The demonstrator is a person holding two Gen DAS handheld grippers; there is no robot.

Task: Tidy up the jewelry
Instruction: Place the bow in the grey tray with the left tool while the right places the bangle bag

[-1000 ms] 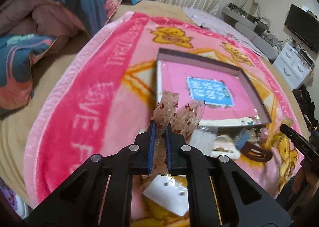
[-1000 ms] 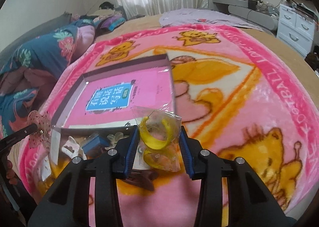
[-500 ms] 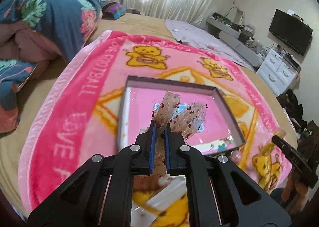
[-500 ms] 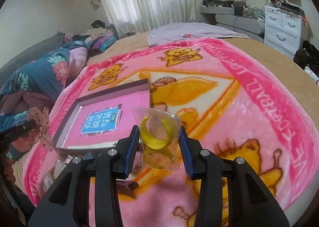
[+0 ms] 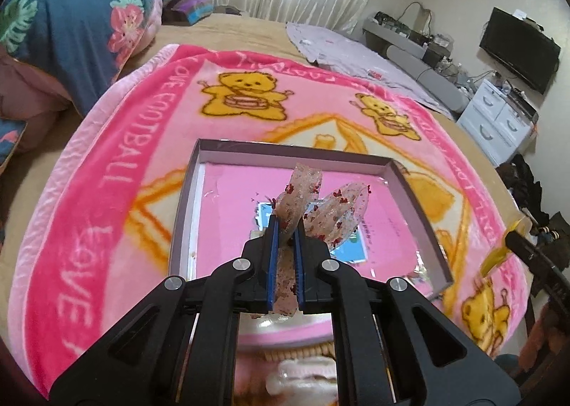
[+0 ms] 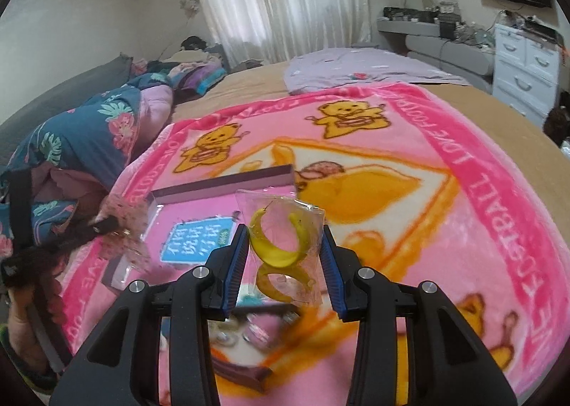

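Bed [image 5: 249, 32] fills both views, tan sheet, quilt [image 5: 71, 25] piled at 10 o'clock in the left view. Pink bear blanket [image 5: 107, 164] spread over the middle. On it an open shallow box [image 5: 185, 213], grey-purple walls, pink floor with a blue label [image 6: 196, 238]; it sits dead centre in the left view, at 9 o'clock of centre in the right view.

Left gripper [image 5: 285, 228] at 6 o'clock, jaws pinched fully together on a bow [image 5: 313, 203], clear ribbon loops with red specks, held above the box floor; loops stick up toward 12 to 1 o'clock. Same bow shows at 9 o'clock in the right view.

Right gripper [image 6: 285, 238] at 6 o'clock, jaws partly apart, clamping a clear bag [image 6: 281, 224] holding yellow hoop earrings [image 6: 274, 245]. Bag is off the blanket, just right of the box's near corner.

Small loose trinkets [image 6: 256, 331] lie blurred on the blanket under the right gripper, at 6 o'clock; can't tell what they are.
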